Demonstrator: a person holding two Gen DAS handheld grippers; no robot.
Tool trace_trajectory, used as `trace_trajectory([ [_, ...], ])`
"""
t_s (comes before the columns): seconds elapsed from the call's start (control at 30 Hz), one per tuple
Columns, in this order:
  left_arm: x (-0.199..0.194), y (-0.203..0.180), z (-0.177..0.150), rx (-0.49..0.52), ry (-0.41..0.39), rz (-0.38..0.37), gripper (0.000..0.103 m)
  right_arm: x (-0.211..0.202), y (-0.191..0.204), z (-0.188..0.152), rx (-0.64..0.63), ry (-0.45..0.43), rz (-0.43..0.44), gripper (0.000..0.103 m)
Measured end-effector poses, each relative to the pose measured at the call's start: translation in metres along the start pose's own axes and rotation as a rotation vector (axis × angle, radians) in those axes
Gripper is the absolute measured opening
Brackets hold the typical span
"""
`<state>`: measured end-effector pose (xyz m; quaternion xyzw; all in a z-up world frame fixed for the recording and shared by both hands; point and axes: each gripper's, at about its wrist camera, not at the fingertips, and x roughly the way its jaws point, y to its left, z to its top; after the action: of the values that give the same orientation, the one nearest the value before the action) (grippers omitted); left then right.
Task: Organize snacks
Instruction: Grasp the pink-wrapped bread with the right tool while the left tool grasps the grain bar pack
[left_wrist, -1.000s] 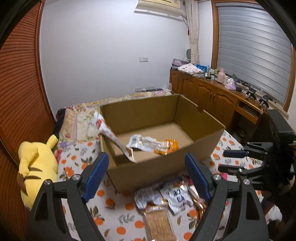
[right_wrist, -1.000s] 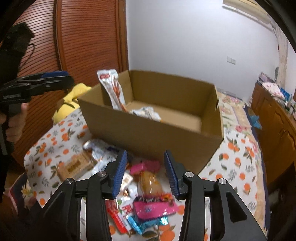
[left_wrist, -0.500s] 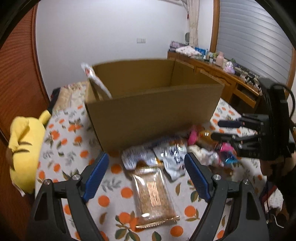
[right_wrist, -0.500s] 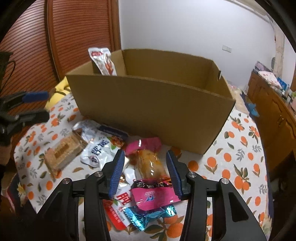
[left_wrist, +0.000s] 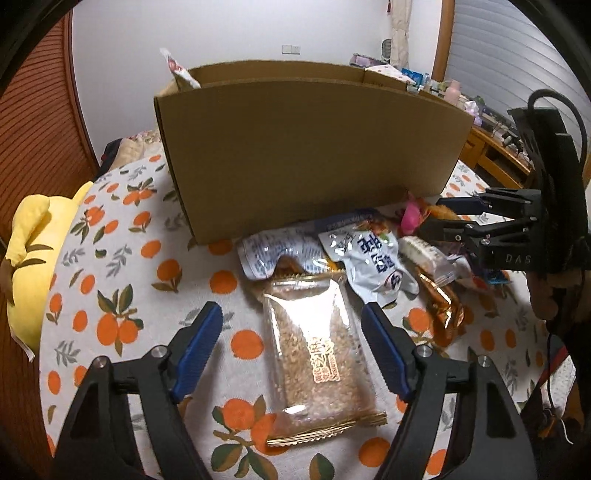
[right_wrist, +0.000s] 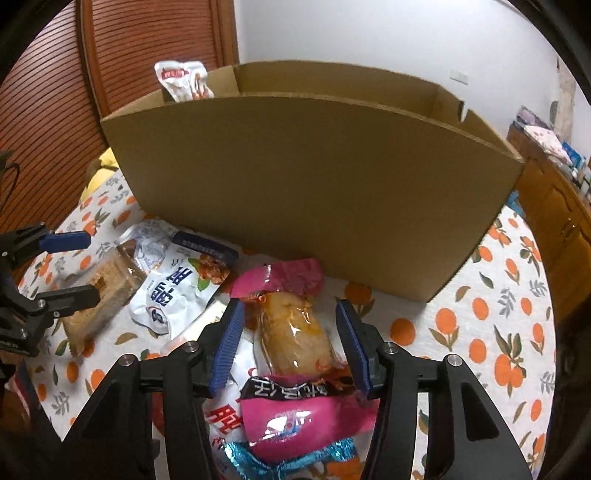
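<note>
A cardboard box (left_wrist: 306, 147) (right_wrist: 314, 192) stands on the orange-print cloth, with a white and red packet (left_wrist: 179, 74) (right_wrist: 183, 79) sticking up at its left corner. My left gripper (left_wrist: 291, 321) is open, its jaws on either side of a clear pack of brown crispy bars (left_wrist: 317, 354), low over it. My right gripper (right_wrist: 291, 317) is open around a pink-ended pack holding an orange-brown snack (right_wrist: 291, 328). White and blue packets (left_wrist: 373, 258) (right_wrist: 177, 291) lie between them. The right gripper shows in the left wrist view (left_wrist: 450, 214); the left gripper shows in the right wrist view (right_wrist: 70, 266).
A yellow plush toy (left_wrist: 26, 251) lies at the cloth's left edge. More packets, pink (right_wrist: 295, 417), blue foil (right_wrist: 280, 458) and gold (left_wrist: 443, 306), lie in the pile. A wooden cabinet (right_wrist: 554, 206) stands to the right, a slatted wooden wall (right_wrist: 74, 92) to the left.
Both grippers have dropped from above the box down to the snack pile in front of it and moved closer to the packs. Both stay open.
</note>
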<state>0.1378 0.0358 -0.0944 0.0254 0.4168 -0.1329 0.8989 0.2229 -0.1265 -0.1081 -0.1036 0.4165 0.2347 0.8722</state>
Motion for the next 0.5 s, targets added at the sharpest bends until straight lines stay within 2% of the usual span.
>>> trace_trajectory([
  [0.2,0.006,-0.002,-0.006,-0.009,0.015,-0.001,0.077,0.019,-0.004,-0.003,-0.002,0.06,-0.001,0.059],
  [0.5,0.012,-0.002,-0.009,-0.005,0.012,0.014,0.076,0.02,0.0,-0.01,-0.018,0.023,-0.004,0.071],
])
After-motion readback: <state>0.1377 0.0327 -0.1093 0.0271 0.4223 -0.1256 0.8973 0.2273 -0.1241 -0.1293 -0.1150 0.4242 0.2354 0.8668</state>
